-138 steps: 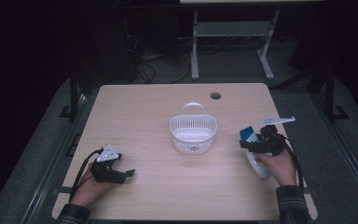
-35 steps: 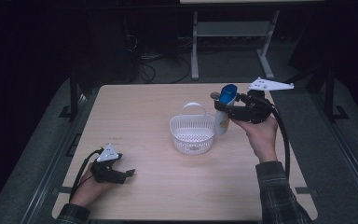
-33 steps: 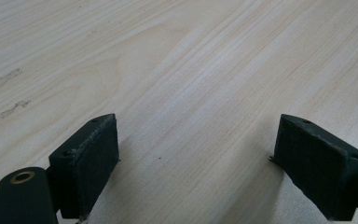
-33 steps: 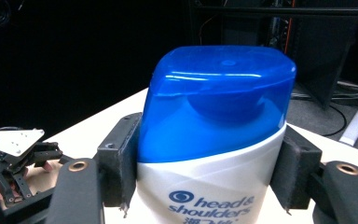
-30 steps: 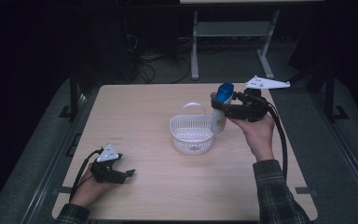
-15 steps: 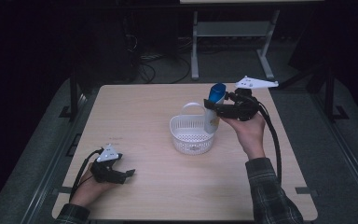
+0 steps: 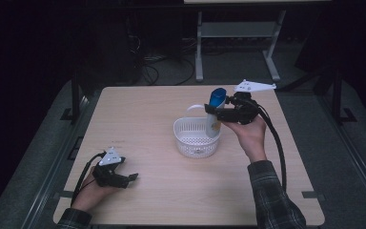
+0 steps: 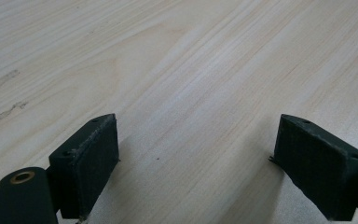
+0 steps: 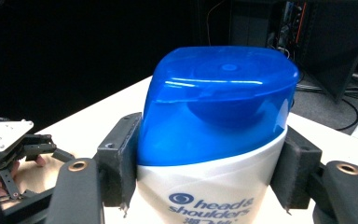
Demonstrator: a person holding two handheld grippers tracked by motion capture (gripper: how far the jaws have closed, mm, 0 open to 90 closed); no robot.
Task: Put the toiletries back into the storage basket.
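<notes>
right tongs (image 7: 225, 114) clamp shampoo bottle (image 7: 215, 113), upright, cap up | basket (image 7: 197, 138) directly below, toward 7 o'clock | left tongs (image 7: 124, 178) agape, idle on worktop (image 7: 147, 119)

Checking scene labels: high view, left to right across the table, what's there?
Left claw → white basket → shampoo bottle → right claw, clamped on the bottle.
</notes>
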